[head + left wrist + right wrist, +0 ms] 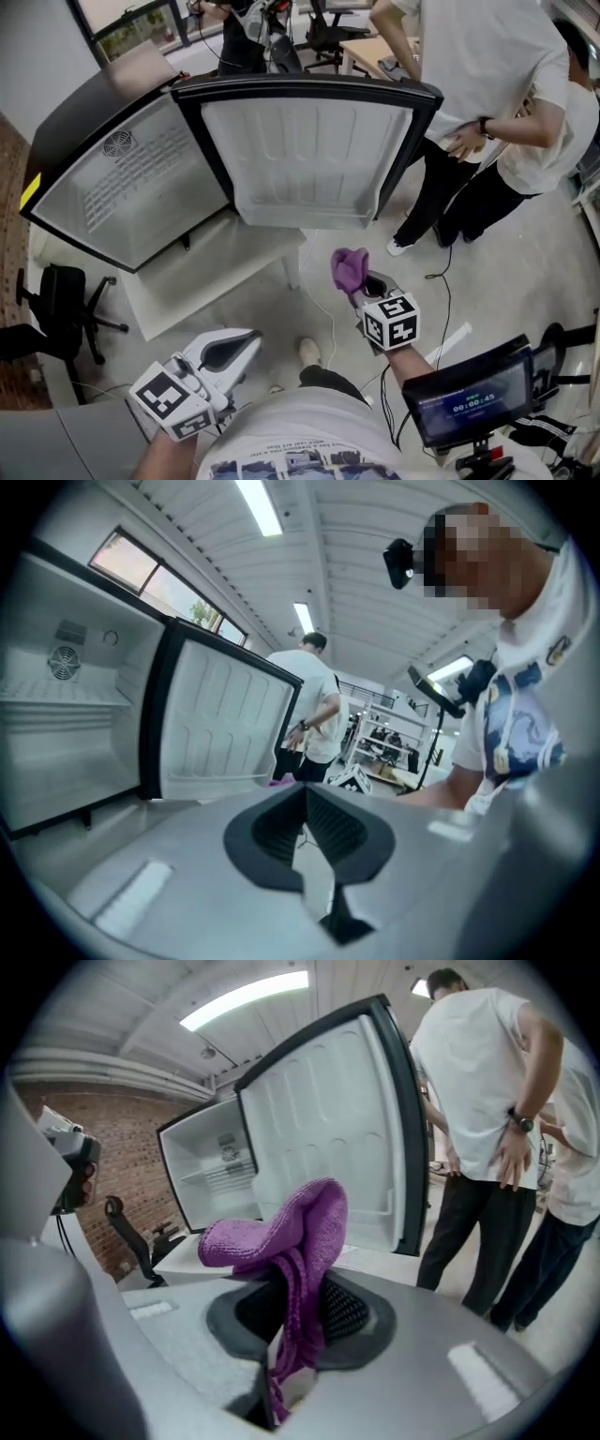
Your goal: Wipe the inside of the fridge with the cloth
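Note:
The small fridge [122,187] stands on a low white platform with its door [305,159] swung wide open; its white inside is bare. My right gripper [361,281] is shut on a purple cloth [349,267], held in front of the door's lower edge and not touching it. In the right gripper view the cloth [281,1232] bunches over the jaws, with the fridge [211,1176] beyond. My left gripper [246,342] hangs low at the left, shut with nothing in it. In the left gripper view its pads [281,822] meet.
Two people [469,94] stand close to the right of the open door. A black office chair [56,300] sits at the left. A screen on a stand [473,394] is at my lower right. Cables [441,300] trail over the floor.

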